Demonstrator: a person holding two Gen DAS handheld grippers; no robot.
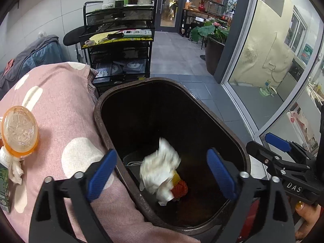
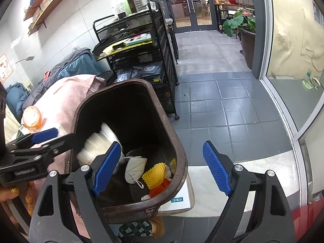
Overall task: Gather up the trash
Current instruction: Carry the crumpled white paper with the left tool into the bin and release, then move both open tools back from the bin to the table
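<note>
Bin (image 2: 178, 141) w/ 1 mask (image 2: 134, 167), 2 foam nets; both grippers' fingers spread, nothing pinched.

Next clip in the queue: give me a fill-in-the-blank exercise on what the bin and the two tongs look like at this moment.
1. The blurred white wad is over the inside of the ____ bin.
2. Both the left tongs and the right tongs stand ____, pads touching nothing.
3. Next to the yellow and red netting in the bin lies a white face ____.
4. The orange-rimmed lid rests on the ____ spotted cloth.

Missing words: brown; open; mask; pink
</note>
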